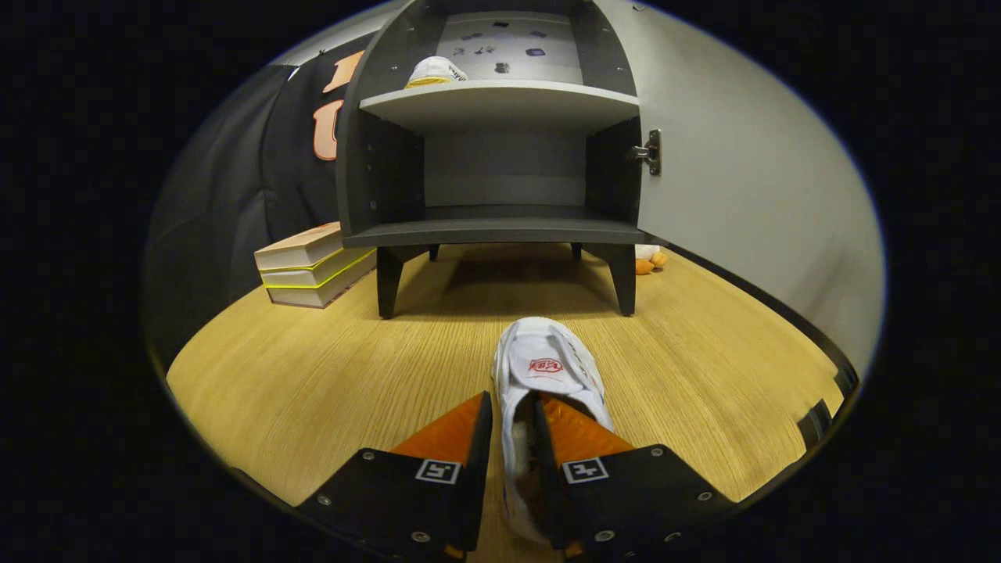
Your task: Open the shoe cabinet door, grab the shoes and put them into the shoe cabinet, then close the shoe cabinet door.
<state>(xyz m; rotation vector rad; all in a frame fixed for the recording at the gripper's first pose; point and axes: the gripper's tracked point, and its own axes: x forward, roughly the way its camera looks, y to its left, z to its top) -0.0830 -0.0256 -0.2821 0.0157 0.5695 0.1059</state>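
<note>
The shoe (547, 375) lies on the floor (313, 375) with its heel end between the fingers and its toe pointing straight ahead of them, so its long axis runs along the gripper's (512, 426) own line toward the cabinet (500, 227). The jaws are drawn close on the shoe's side wall: the left finger presses outside it, the right finger sits inside the opening, and the shoe looks clamped between them, though whether it has left the floor I cannot tell. Beyond the toe, directly ahead, the cabinet stands on its legs with its door (751, 188) swung wide to the right of the jaws, leaving the front clear. The lower shelf (500, 231) is bare and seems the natural place to go; the move calls for a lift and a straight push forward, high enough to clear the shelf's front lip. Another shoe (435, 72) sits on the upper shelf. Books (309, 266) lie stacked ahead to the left, beside the cabinet, and a small toy (649, 258) rests ahead to the right under the door; neither stands in the path.
</note>
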